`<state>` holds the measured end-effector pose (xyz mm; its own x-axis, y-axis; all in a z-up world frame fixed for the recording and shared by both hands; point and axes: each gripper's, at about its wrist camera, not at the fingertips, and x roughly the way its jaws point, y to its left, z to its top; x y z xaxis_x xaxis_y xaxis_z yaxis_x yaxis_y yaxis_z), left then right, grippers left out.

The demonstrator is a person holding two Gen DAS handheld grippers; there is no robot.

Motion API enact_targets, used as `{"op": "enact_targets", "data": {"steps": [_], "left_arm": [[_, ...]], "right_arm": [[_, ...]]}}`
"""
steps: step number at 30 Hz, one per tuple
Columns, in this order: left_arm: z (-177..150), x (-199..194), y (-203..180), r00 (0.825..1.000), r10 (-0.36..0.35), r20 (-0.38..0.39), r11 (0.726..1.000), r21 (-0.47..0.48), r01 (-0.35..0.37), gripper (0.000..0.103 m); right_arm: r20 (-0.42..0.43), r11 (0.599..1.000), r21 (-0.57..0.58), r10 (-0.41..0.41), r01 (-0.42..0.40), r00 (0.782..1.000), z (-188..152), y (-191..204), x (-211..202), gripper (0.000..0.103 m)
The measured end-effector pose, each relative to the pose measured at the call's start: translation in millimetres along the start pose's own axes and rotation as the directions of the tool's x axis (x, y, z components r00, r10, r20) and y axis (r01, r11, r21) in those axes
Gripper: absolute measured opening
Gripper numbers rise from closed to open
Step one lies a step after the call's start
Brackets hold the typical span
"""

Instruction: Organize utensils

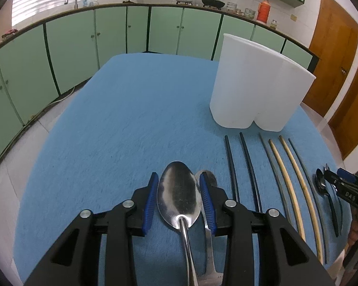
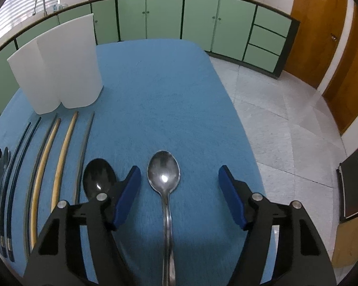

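Two tongs working: left tongs (image 1: 179, 197) clamp a big spoon (image 1: 179, 194), right tongs (image 2: 179, 195) gape around another spoon (image 2: 164, 172), next squeeze and carry to the holder (image 2: 59, 69).

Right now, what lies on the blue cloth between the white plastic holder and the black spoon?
In the right wrist view, six long chopsticks lie side by side between the white plastic holder and the black spoon: dark, grey and bamboo-coloured ones.

The left black two-finger gripper with blue pads (image 1: 179, 200) angled downward, jaws narrowly parted. The right black, blue-padded gripper (image 2: 179, 190) angled downward too, jaws wider apart.
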<state>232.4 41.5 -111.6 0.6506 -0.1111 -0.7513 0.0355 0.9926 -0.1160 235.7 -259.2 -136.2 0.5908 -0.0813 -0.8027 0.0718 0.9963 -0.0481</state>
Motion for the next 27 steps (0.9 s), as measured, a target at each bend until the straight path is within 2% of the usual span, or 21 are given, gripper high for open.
{"op": "enact_targets", "data": {"steps": [7,9,11,14,19,27], "left_arm": [[3,-3,-3,1.000,0.005,0.022,1.000,0.018,-0.006,0.035],[3,-2,-4,1.000,0.005,0.025,1.000,0.023,-0.006,0.035],[3,-3,-6,1.000,0.006,0.030,0.999,0.032,-0.007,0.035],[3,-6,-10,0.999,0.003,0.045,0.999,0.038,-0.005,0.035],[-1,-23,-10,0.995,-0.019,0.094,0.999,0.036,0.016,0.035],[-6,-63,-11,0.973,-0.063,0.221,0.997,0.046,0.054,0.035]], "right_arm": [[-0.041,0.999,-0.004,0.047,-0.047,0.998,8,-3,8,0.053],[-0.052,0.998,-0.006,0.069,-0.069,0.996,8,-3,7,0.045],[-0.060,0.996,-0.008,0.093,-0.093,0.994,8,-1,5,0.028],[-0.046,0.994,-0.009,0.107,-0.107,0.993,8,-1,-2,0.027],[0.066,0.987,-0.011,0.163,-0.163,0.984,4,-2,-36,0.027],[0.237,0.981,-0.062,0.194,-0.185,0.952,4,0,-99,0.027]]}}
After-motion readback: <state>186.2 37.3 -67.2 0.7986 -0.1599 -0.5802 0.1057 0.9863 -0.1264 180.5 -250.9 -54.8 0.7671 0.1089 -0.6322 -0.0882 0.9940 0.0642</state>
